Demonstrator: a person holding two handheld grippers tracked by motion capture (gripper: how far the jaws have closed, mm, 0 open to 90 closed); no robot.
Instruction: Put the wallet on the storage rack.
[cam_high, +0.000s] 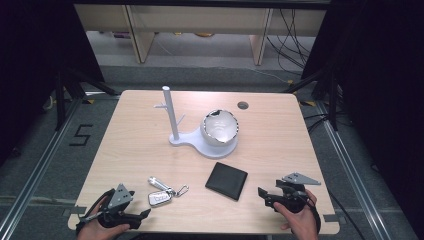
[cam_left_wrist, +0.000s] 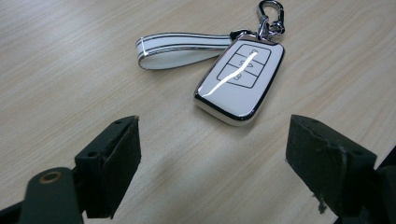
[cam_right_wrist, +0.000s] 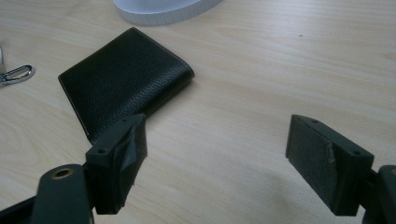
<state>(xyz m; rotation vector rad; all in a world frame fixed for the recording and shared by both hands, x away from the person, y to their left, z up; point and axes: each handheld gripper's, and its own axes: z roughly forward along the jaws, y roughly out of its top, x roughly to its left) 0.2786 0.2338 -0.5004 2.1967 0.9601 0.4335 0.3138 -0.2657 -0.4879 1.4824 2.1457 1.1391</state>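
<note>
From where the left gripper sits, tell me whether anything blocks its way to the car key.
Nothing visible does. The left gripper has its jaws open and empty, and bare table lies between them and the car key. The key's white strap and carabiner lie on its far side, out of the path.

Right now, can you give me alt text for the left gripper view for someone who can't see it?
A glossy white car key fob with a chrome rim lies flat on the pale wooden table, just beyond the open left hand-held gripper, whose two black jaws stand wide apart and hold nothing. A white strap loop and a silver carabiner clip are attached at the fob's far end.
</note>
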